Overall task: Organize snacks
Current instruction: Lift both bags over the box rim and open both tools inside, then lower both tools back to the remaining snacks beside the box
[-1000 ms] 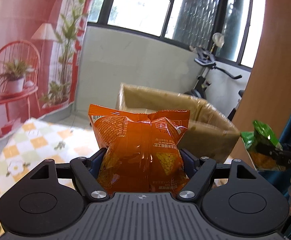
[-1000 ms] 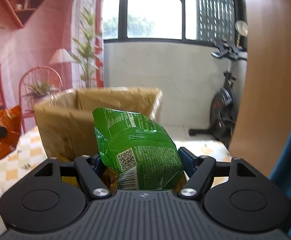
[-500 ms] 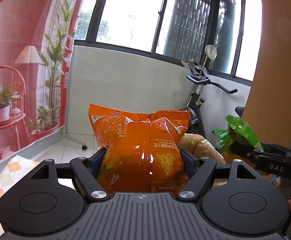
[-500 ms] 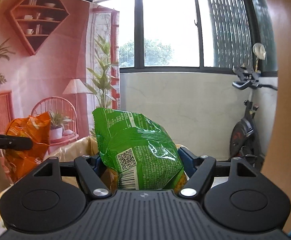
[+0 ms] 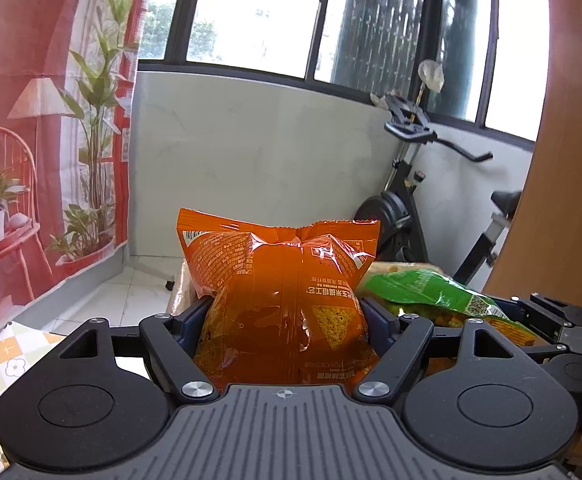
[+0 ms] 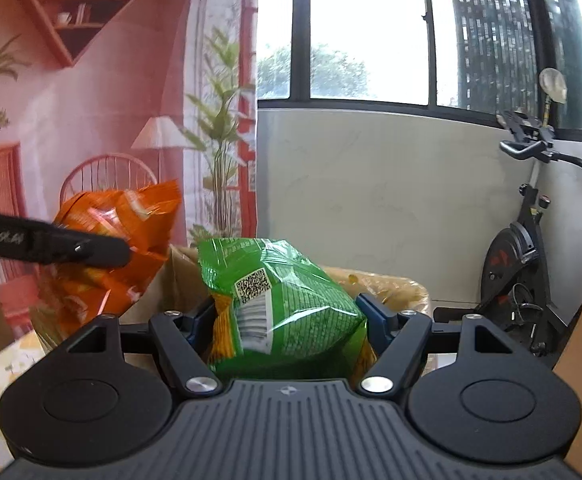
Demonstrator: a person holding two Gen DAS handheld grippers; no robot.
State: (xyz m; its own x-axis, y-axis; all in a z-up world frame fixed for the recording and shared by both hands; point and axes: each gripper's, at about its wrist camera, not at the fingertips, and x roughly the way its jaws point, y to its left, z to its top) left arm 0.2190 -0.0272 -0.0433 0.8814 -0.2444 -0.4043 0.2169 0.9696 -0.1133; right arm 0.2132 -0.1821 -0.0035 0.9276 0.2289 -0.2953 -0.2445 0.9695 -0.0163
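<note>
The left gripper [image 5: 287, 316] is pinching an orange chip bag [image 5: 279, 280]; the right gripper [image 6: 289, 316] is pinching a green chip bag [image 6: 279, 300]. A cardboard box [image 6: 395, 292] is sitting behind, with an exercise bike [image 6: 527, 264] at 3 o'clock.

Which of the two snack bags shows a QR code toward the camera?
The green bag, clamped in the right gripper, shows a QR code. The orange bag in the left gripper shows text and a chip picture.
</note>
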